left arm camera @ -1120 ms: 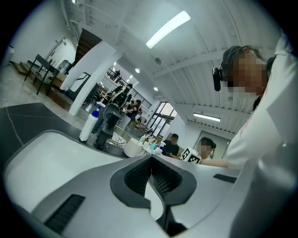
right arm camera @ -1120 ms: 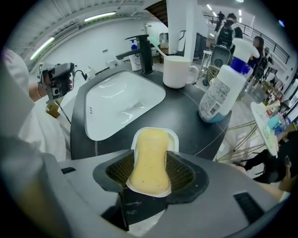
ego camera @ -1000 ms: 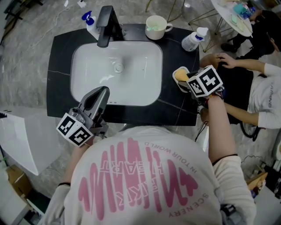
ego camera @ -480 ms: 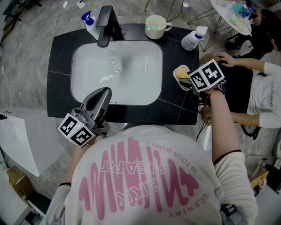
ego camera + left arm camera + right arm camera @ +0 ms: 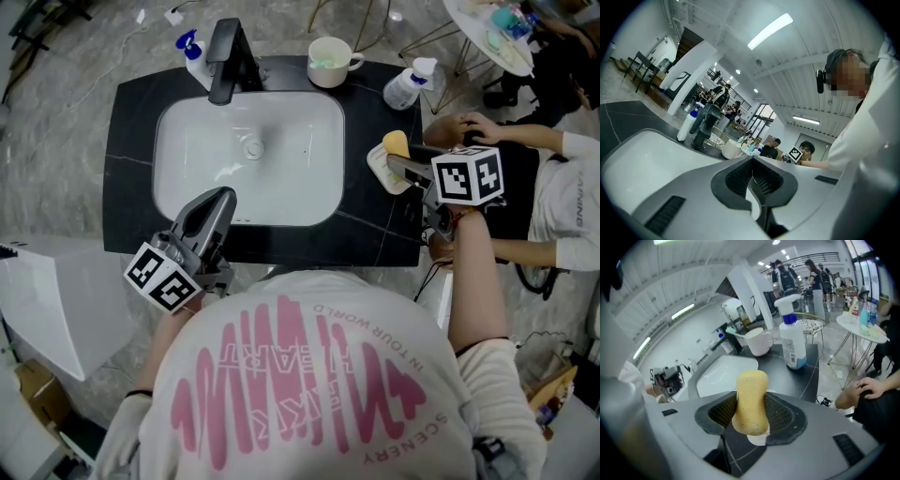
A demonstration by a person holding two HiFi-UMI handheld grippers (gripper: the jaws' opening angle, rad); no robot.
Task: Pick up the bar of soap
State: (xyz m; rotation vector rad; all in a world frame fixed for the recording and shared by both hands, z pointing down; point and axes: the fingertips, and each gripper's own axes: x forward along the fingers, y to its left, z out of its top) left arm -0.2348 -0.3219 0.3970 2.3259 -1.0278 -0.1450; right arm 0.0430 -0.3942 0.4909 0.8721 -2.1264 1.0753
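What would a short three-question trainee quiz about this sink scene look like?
1. True or false: the bar of soap lies in the sink basin.
2. Which gripper has its fingers together with nothing between them? A. left gripper B. right gripper
3. Fill in: on the counter behind the sink, between the faucet and the spray bottle at the right, stands a pale ____.
Key: 1. False: it stands between the right gripper's fingers, which are closing on it. 2. A. 3. mug.
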